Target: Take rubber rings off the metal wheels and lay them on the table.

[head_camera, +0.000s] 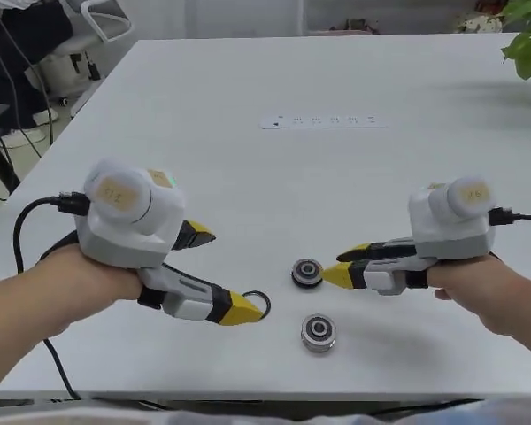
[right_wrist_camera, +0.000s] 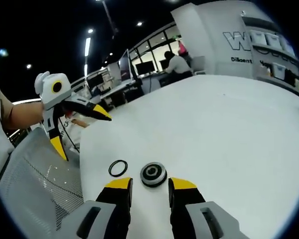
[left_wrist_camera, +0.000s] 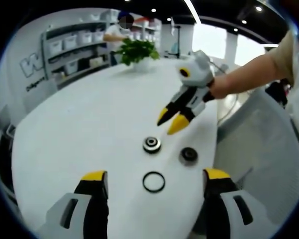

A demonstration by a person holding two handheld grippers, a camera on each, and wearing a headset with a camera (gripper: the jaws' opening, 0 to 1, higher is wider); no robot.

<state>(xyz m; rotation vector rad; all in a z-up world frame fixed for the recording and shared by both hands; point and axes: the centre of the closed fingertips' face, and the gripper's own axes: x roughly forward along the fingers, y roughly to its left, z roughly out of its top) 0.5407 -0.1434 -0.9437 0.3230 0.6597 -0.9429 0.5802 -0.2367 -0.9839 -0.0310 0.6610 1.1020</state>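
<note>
The wheel [right_wrist_camera: 153, 174] lay just ahead of my right hand-held gripper [right_wrist_camera: 150, 182], jaws narrowly apart; my left hand-held gripper [left_wrist_camera: 155, 174], spread wide, sat farther off.

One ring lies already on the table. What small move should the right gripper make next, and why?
Probably ease the right gripper forward onto the wheel ahead of its jaws, which stand a little apart. The rubber ring lies free on the table between the open jaws of the left gripper, so that one looks done; a second wheel waits nearby.
</note>
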